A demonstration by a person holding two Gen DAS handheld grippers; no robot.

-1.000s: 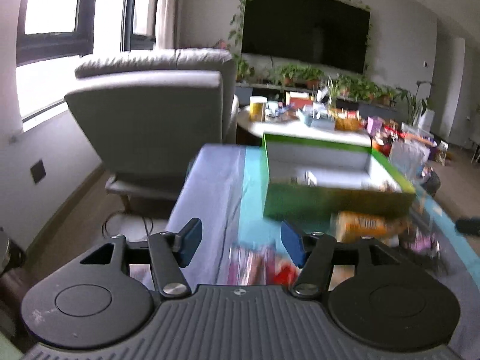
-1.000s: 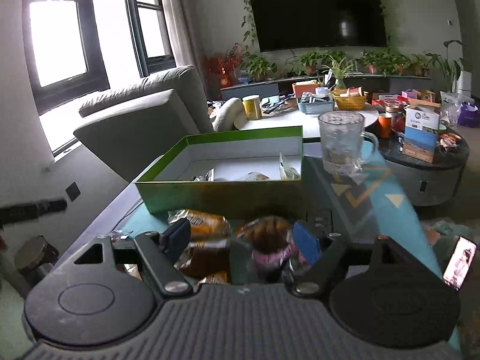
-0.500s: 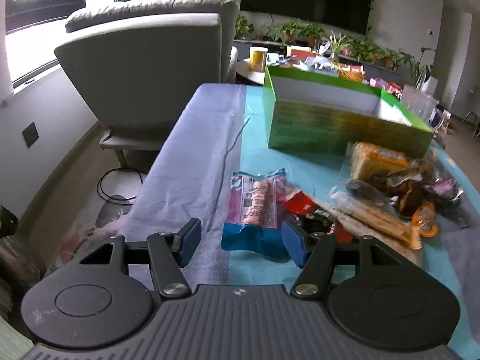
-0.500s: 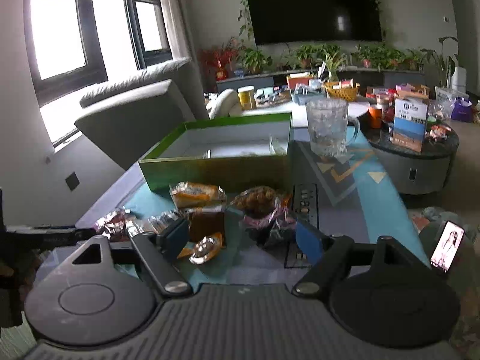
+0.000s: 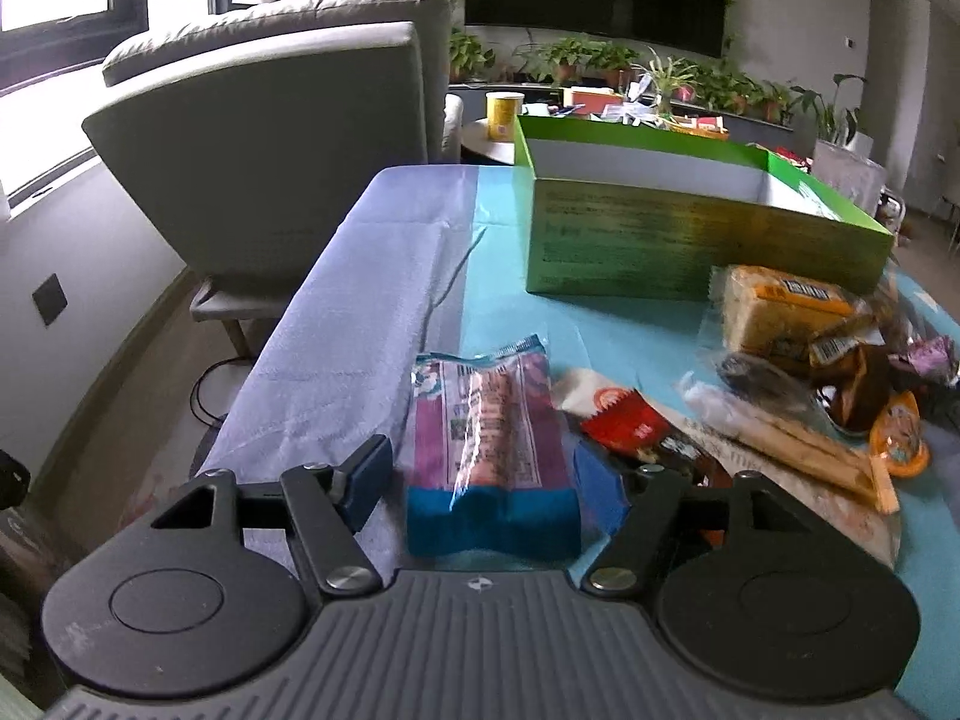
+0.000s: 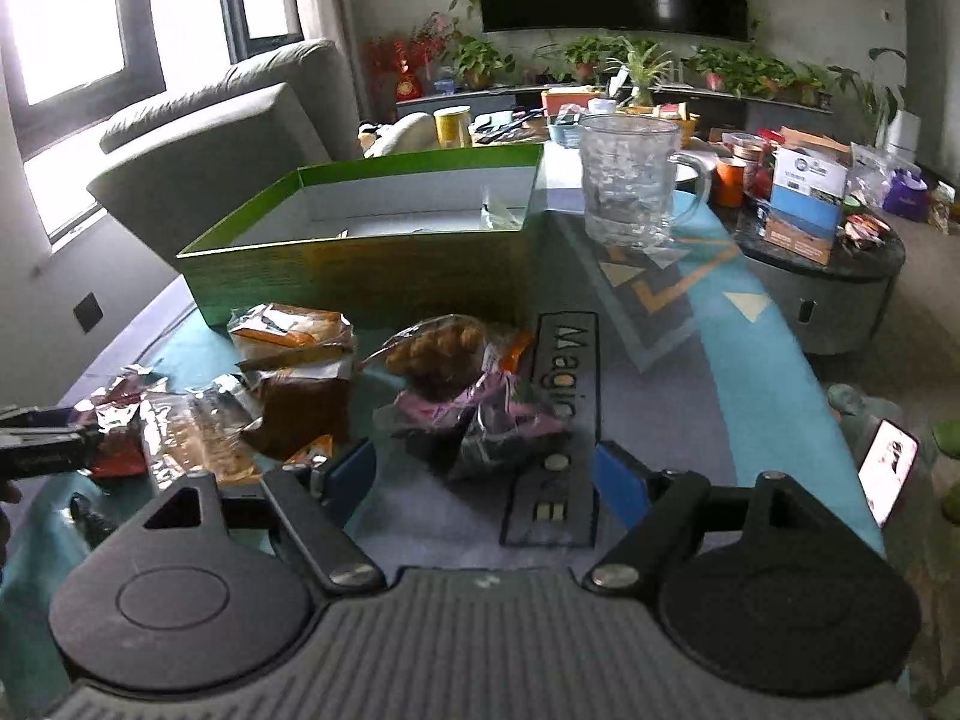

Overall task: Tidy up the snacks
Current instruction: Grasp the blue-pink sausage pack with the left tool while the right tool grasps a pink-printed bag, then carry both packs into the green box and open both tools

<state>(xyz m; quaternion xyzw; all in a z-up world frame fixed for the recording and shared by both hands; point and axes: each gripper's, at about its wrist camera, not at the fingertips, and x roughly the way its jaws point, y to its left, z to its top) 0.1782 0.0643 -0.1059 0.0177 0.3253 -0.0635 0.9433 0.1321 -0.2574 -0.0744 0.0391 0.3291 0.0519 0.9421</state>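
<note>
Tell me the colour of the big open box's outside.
Green box, white inside; clearest in left wrist view.

Left tool (image 5: 480, 477): black, two angular link arms reaching forward from a wide body.
Left tool pads (image 5: 367, 478): blue, flat, rectangular.
Left tool screws: one silver round-head at the base of each arm.
Left tool housing: dark grey, ribbed down the middle, a tiny round emblem at the top edge.
Left tool discs: matte black, a raised circle on each side, light scuffs.
Right tool (image 6: 483, 477): same build and colours.
Right tool pads (image 6: 621, 483): blue.
</note>
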